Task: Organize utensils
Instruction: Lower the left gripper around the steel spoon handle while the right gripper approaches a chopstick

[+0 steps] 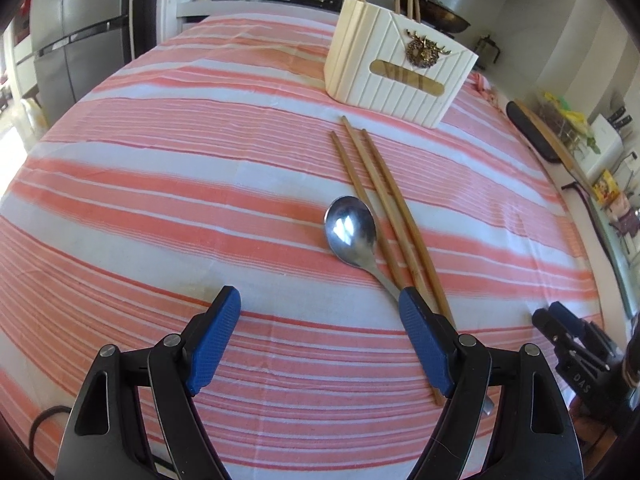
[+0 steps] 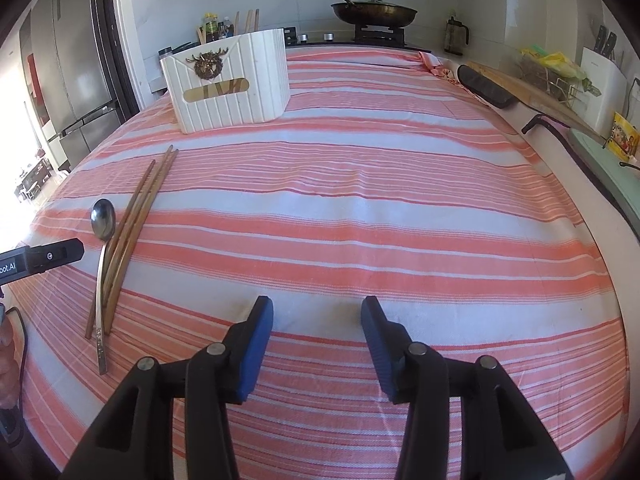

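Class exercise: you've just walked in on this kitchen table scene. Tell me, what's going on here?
A person holds a gripper in each hand over a striped tablecloth, tidying utensils. A metal spoon and three wooden chopsticks lie loose on the cloth; a white holder behind them already has some chopsticks in it. The left gripper is wide open, one of its fingers over the spoon's handle, gripping nothing. The right gripper hovers over bare cloth, empty, its jaws open.
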